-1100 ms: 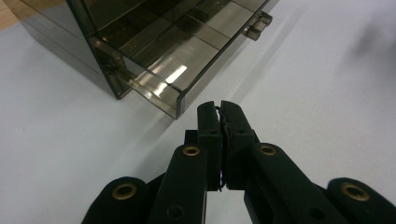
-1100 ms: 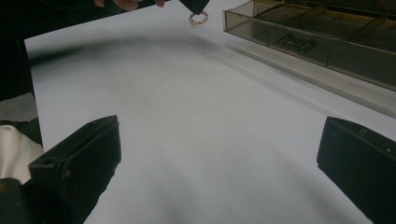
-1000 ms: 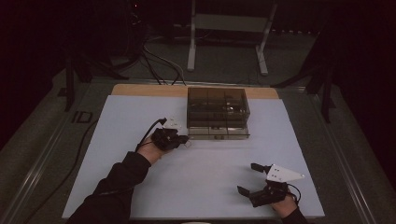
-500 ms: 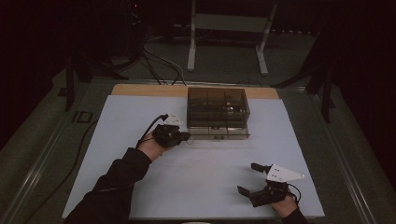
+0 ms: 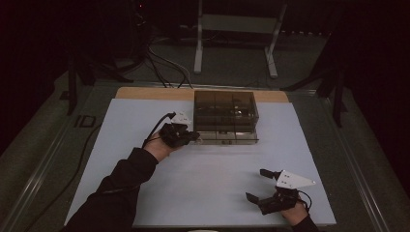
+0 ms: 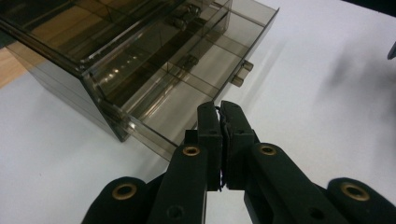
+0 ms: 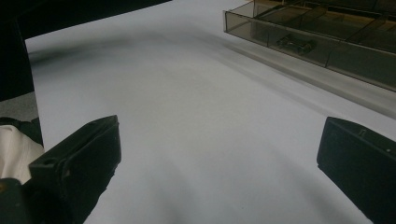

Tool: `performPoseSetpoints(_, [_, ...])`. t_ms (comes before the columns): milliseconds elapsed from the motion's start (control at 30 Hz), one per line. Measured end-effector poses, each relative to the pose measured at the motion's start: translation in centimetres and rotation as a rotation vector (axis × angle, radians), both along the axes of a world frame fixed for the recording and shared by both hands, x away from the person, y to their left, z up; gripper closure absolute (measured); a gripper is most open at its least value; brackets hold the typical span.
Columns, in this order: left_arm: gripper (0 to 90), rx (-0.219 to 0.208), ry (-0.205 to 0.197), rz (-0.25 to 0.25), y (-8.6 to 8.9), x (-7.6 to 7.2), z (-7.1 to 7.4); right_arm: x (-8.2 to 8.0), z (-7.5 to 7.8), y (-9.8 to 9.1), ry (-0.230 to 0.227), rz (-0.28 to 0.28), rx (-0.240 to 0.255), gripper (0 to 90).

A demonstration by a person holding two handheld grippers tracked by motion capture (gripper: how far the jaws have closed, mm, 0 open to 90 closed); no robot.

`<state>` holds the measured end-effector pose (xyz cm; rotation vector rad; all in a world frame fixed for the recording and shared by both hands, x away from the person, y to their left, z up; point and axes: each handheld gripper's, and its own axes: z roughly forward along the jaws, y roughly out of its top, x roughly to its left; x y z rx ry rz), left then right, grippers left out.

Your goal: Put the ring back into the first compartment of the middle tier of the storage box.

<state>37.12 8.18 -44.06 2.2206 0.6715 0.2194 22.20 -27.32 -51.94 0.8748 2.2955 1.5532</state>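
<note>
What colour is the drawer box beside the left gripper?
The drawer box is see-through smoky brown, clearest in the left gripper view.

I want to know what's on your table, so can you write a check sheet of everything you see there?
Surface: white sheet over a wooden table; bare near the grippers.
Job's things: smoky see-through drawer box; its bottom drawer is pulled out a little, with dividers inside and two small knobs on the front.
Clutter: small dark parts in some box compartments, too dim to name.
Grippers: left gripper shut with nothing between its jaws, at the drawer's front corner; right gripper open, low over the sheet, far from the box.
Cables: a black one trails from the left gripper; more lie on the floor behind.
Surroundings: dark room, a metal stand behind the table.
</note>
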Motion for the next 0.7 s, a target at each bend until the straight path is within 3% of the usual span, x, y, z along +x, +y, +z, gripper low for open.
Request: performPoseSetpoints(700, [90.0, -0.011, -0.005, 0.010, -0.4, 1.9, 1.1, 0.0, 0.0, 0.0, 0.000, 0.002, 0.001, 0.0])
